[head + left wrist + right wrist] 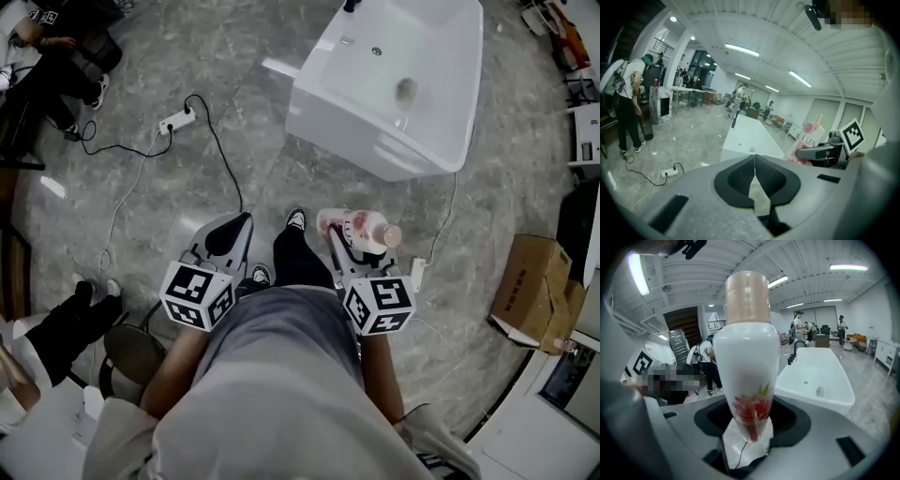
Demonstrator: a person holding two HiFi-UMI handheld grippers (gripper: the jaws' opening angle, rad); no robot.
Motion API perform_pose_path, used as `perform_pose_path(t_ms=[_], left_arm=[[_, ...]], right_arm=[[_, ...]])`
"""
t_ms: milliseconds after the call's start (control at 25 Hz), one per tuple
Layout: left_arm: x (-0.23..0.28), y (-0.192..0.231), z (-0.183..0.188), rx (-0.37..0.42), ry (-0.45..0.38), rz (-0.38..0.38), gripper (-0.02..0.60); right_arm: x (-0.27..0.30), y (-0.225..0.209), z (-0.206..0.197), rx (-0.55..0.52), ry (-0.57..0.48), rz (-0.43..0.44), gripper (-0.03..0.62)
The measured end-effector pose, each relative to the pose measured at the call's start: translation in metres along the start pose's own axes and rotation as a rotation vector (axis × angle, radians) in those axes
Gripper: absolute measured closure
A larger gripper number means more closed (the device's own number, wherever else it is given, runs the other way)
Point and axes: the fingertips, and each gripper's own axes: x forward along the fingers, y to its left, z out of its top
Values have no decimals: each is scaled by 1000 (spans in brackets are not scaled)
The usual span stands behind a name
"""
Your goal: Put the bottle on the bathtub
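My right gripper (349, 234) is shut on a white bottle (361, 227) with a red flower print and a beige cap; in the right gripper view the bottle (746, 362) stands upright between the jaws. The bottle (807, 138) also shows at the right of the left gripper view. The white bathtub (394, 84) stands ahead on the floor, its rim (820, 401) some way beyond the bottle. My left gripper (230, 234) is held at waist height beside the right one, jaws shut with nothing between them (754, 176).
A power strip (176, 120) with a black cable (220, 150) lies on the marble floor to the left. A cardboard box (530, 291) sits at the right. A seated person (56, 56) is at top left. A black faucet (797, 350) stands at the tub's far end.
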Motion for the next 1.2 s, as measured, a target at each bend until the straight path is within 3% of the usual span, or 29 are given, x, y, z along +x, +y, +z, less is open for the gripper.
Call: perform_pose_path(t_ms=[200, 640, 920, 1200], left_arm=[[44, 10, 32, -3, 10, 31, 572], [121, 18, 101, -1, -69, 93, 572], [143, 23, 104, -42, -36, 91, 572], [169, 60, 129, -81, -44, 86, 572]], right_arm=[[35, -38, 24, 16, 27, 14, 370], [99, -107, 72, -14, 33, 85, 370], [127, -123, 94, -20, 35, 115, 370], [162, -127, 116, -25, 50, 110, 370]])
